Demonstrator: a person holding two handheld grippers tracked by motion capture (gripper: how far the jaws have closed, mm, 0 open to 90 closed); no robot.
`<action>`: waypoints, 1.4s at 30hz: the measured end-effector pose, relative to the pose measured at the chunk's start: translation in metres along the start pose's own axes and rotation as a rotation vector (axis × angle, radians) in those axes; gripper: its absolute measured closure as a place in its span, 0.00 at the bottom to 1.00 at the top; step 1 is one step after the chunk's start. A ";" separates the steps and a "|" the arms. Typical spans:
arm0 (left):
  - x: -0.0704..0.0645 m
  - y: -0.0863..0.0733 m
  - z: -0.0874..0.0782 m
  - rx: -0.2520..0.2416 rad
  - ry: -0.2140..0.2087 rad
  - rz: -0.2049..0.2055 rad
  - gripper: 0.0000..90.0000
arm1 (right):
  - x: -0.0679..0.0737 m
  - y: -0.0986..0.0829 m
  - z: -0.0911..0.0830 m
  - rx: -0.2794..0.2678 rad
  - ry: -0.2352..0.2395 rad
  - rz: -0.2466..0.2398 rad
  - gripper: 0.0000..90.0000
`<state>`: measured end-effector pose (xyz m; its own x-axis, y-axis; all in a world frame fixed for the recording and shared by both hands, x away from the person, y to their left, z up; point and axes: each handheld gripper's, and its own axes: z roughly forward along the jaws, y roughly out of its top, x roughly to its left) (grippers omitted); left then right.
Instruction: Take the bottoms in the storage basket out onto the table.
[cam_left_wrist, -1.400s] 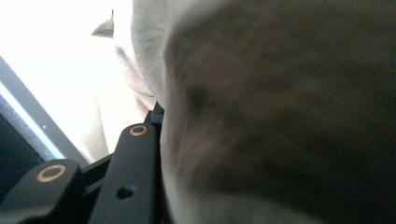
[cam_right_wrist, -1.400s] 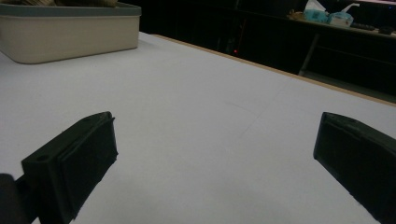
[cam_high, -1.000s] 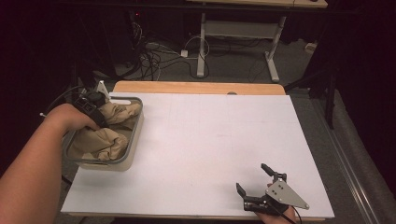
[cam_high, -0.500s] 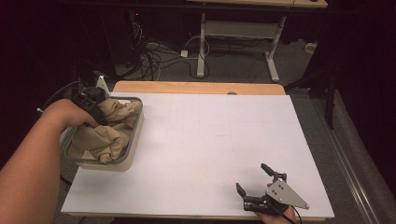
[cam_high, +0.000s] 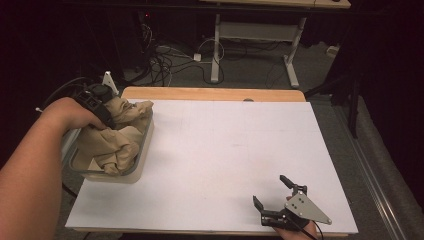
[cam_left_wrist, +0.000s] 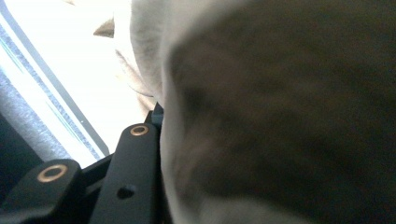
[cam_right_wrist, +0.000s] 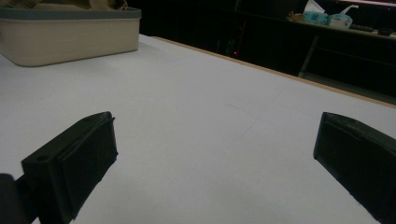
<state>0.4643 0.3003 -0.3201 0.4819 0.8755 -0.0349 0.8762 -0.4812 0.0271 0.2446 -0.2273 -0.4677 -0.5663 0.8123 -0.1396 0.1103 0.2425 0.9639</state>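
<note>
The beige cloth (cam_high: 114, 137) lies crumpled in the tray (cam_high: 131, 173) at the left edge of the desk (cam_high: 225, 155), and it heaps above the tray rim. Your left hand-held gripper (cam_high: 96, 102) sits on the far end of that heap, in contact with the cloth. In the left gripper view, blurred cloth (cam_left_wrist: 280, 116) covers most of the frame and hides 1 jaw completely; only the other black jaw is visible, pressed against the fabric. You cannot tell from these views whether the jaws have closed on the cloth. The tray interior under the cloth is hidden. Your right hand-held gripper (cam_high: 280, 196) rests at the near right edge of the desk, well apart from the tray. Its 2 jaws stand wide apart with nothing between them. In the right gripper view, the tray (cam_right_wrist: 70, 39) appears far off at upper left.
</note>
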 end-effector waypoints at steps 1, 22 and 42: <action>-0.001 0.000 -0.002 0.000 -0.001 0.000 0.69 | 0.000 0.000 0.000 -0.001 0.000 -0.001 0.00; -0.024 0.006 -0.042 -0.039 0.008 0.032 0.69 | 0.001 0.001 0.000 -0.005 0.005 0.001 0.00; -0.053 0.014 -0.054 -0.040 0.023 0.072 0.69 | -0.001 0.002 -0.002 -0.012 -0.003 0.002 0.00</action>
<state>0.4508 0.2496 -0.2640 0.5433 0.8395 -0.0080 0.8378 -0.5416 0.0687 0.2435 -0.2286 -0.4656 -0.5640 0.8142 -0.1380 0.1015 0.2342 0.9669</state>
